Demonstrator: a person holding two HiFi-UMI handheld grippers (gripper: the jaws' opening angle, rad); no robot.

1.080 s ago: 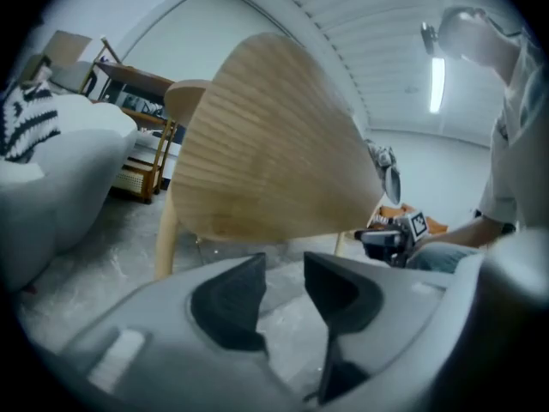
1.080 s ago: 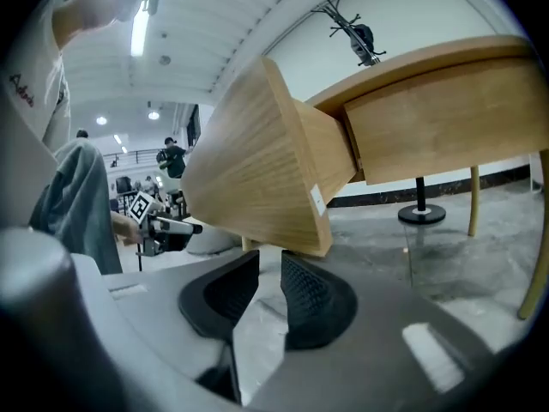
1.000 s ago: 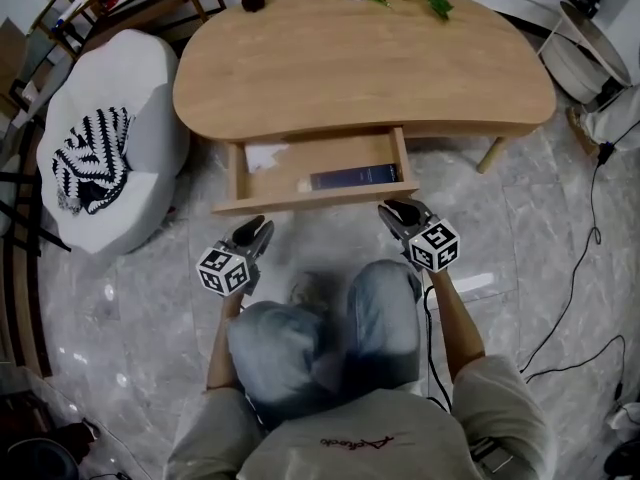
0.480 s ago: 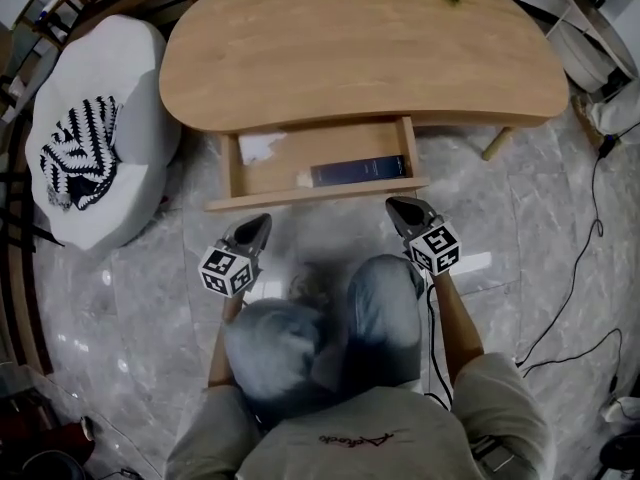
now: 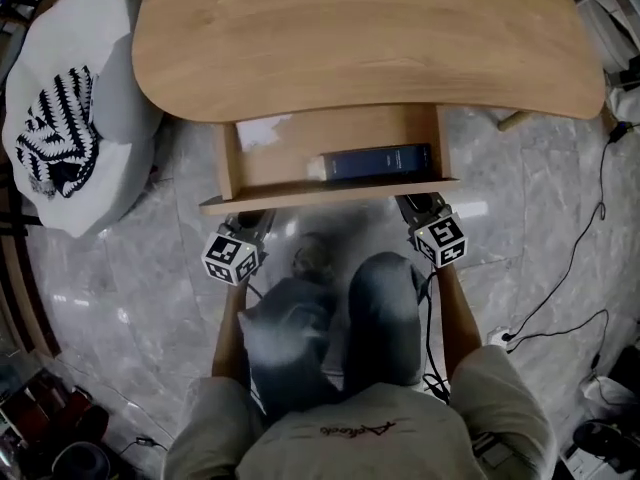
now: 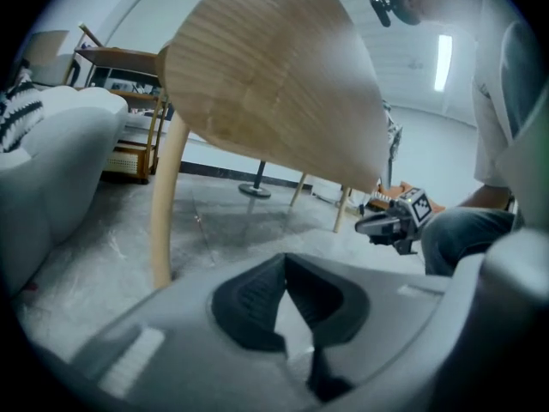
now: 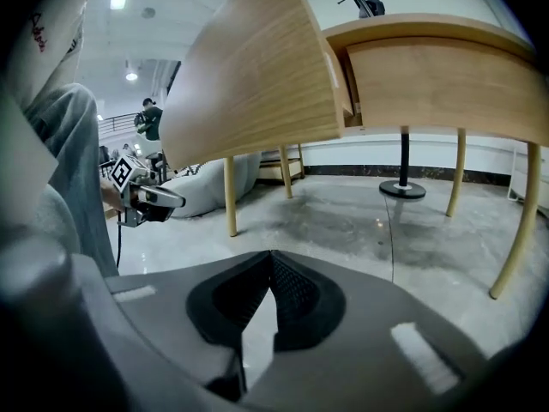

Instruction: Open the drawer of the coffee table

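The left gripper [image 5: 252, 220], jaws together and empty, hangs just below the front of the drawer [image 5: 330, 195], which stands pulled well out from the coffee table [image 5: 360, 38] (a dark box [image 5: 378, 161] lies inside). The right gripper [image 5: 420, 206] is likewise closed on nothing. The opening looks done, with nothing left.

The wooden coffee table [image 5: 360, 48] stands on a glossy grey marble floor [image 5: 130, 278], and the part of its curved top in view is bare. Its drawer [image 5: 330, 196] is pulled out towards the person; inside lie a dark blue book [image 5: 378, 162] at the right and a white paper [image 5: 263, 131] at the back left. On the floor to the left sits a white beanbag [image 5: 100, 28] with a black-and-white patterned cloth [image 5: 55, 138] on it; a black cable [image 5: 577, 256] trails across the tiles at the right.
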